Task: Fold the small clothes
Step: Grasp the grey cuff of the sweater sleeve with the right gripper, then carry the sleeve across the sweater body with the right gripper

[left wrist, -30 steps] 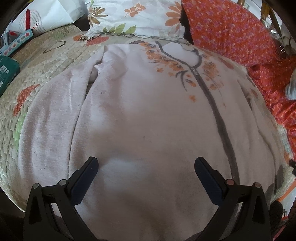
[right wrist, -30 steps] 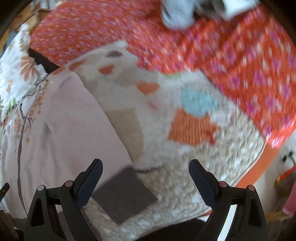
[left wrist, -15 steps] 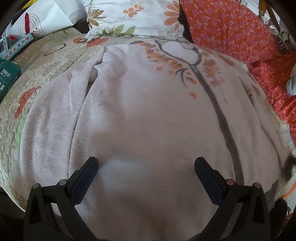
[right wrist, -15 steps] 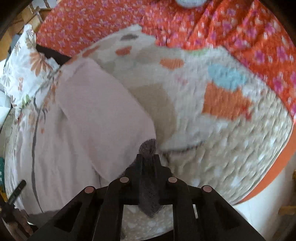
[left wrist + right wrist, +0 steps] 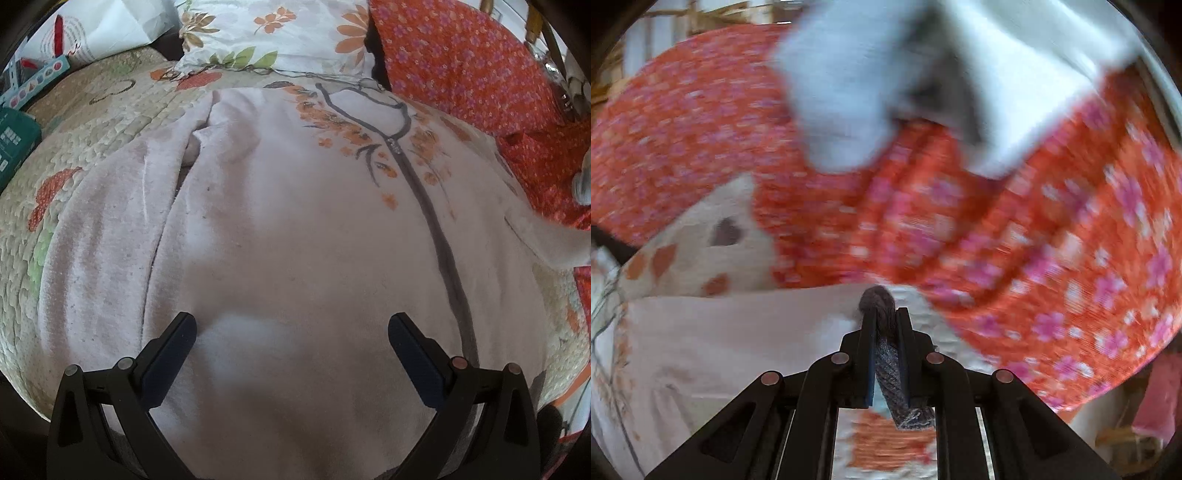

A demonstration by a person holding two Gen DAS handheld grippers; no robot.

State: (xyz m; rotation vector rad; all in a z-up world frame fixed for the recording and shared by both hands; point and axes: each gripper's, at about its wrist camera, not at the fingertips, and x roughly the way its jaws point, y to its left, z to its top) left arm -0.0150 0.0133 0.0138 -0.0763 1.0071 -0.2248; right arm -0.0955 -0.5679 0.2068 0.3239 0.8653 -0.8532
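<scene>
Between the right gripper's closed jaws sits the garment's grey cuff; left gripper gapes above its body.

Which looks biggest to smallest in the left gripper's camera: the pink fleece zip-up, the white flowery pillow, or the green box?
1. Pink fleece zip-up, filling most of the view.
2. White flowery pillow.
3. Green box, partly cut off, so its full size is unsure.

Motion blur smears orange floral cloth and grey-white laundry.
</scene>
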